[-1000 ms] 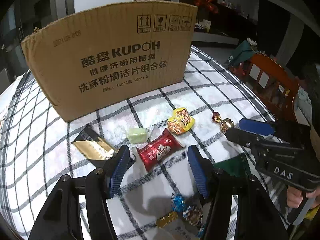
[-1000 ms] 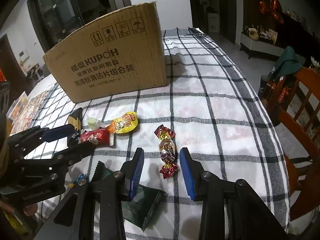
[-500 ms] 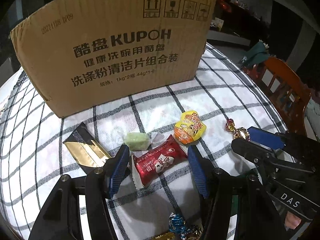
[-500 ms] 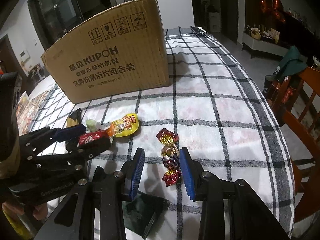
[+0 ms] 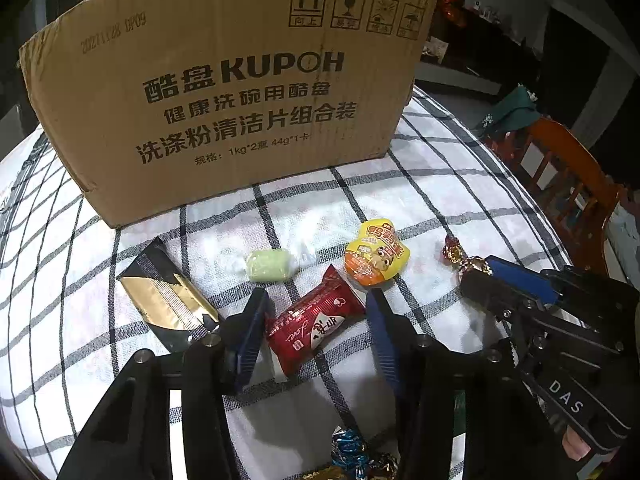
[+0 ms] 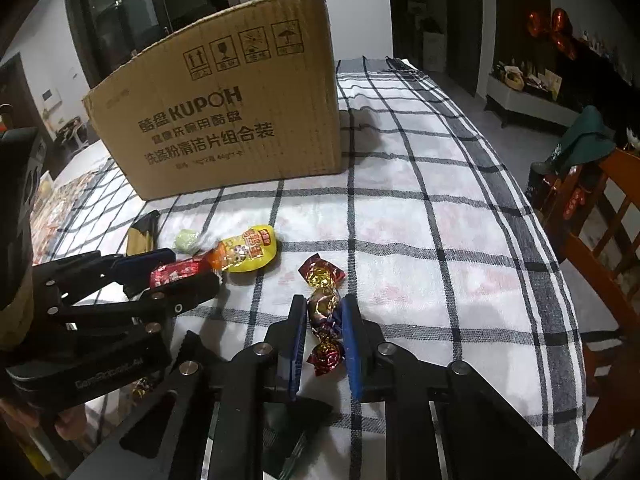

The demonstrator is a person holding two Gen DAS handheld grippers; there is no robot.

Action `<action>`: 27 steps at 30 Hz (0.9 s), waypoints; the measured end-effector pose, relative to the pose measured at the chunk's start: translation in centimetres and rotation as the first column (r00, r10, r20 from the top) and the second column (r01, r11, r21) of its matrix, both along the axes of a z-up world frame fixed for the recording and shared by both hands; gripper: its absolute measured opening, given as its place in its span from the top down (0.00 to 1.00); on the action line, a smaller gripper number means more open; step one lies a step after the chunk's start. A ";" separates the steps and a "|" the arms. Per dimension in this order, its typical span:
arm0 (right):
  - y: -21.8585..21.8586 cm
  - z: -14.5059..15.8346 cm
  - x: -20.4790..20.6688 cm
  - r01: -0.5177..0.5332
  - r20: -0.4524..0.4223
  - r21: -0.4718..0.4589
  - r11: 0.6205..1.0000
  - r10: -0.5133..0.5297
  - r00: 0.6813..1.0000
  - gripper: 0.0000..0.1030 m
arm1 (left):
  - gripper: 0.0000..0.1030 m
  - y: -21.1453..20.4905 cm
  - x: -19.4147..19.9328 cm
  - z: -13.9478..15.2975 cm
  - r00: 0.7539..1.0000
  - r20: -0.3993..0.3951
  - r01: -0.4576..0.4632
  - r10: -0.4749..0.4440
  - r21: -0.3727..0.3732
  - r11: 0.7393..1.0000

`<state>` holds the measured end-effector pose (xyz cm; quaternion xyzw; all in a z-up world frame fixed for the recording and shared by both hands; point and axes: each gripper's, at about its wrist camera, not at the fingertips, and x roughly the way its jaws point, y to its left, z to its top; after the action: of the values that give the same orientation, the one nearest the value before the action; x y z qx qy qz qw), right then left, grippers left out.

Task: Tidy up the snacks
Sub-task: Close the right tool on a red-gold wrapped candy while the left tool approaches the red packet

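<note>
Snacks lie on a checked tablecloth in front of a brown cardboard box (image 5: 240, 92). My left gripper (image 5: 314, 308) is open, its blue pads on either side of a red packet (image 5: 312, 324) lying on the cloth. My right gripper (image 6: 324, 312) has closed on a string of gold and red foil candies (image 6: 323, 304); it also shows in the left wrist view (image 5: 504, 280). A yellow snack pouch (image 5: 376, 256), a green candy (image 5: 266, 266) and a black and gold packet (image 5: 168, 300) lie close by.
Blue and gold foil candies (image 5: 352, 456) lie under the left gripper. A dark green packet (image 6: 296, 424) lies under the right gripper. A wooden chair (image 6: 596, 224) stands at the table's right edge. The box (image 6: 236, 112) stands at the back.
The left gripper moved forward until its pads flank the red packet. The right gripper's jaws closed in from wide apart onto the foil candy string.
</note>
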<state>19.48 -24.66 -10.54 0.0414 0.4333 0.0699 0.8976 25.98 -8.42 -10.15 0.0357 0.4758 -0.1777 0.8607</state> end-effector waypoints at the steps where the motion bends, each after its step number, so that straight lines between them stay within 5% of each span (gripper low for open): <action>1: 0.1 0.2 -0.2 -0.003 0.006 0.002 1.000 0.003 1.000 0.82 | 0.53 0.1 -0.1 0.0 1.000 0.000 -0.002 0.002 0.000 1.000; 15: 1.3 2.9 -1.5 -0.036 0.067 0.029 0.999 0.034 0.997 0.82 | 0.54 2.0 -2.5 2.9 0.999 0.031 -0.026 0.028 -0.050 0.998; 27: 2.2 7.1 -2.2 -0.068 0.160 0.055 0.996 0.058 0.985 0.82 | 0.54 3.1 -3.8 8.3 0.988 0.147 -0.031 0.042 -0.076 0.997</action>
<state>17.24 -22.48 -3.41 0.0492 0.3595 0.1144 0.9248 22.14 -5.29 -1.85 0.0084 0.4041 -0.1759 0.8976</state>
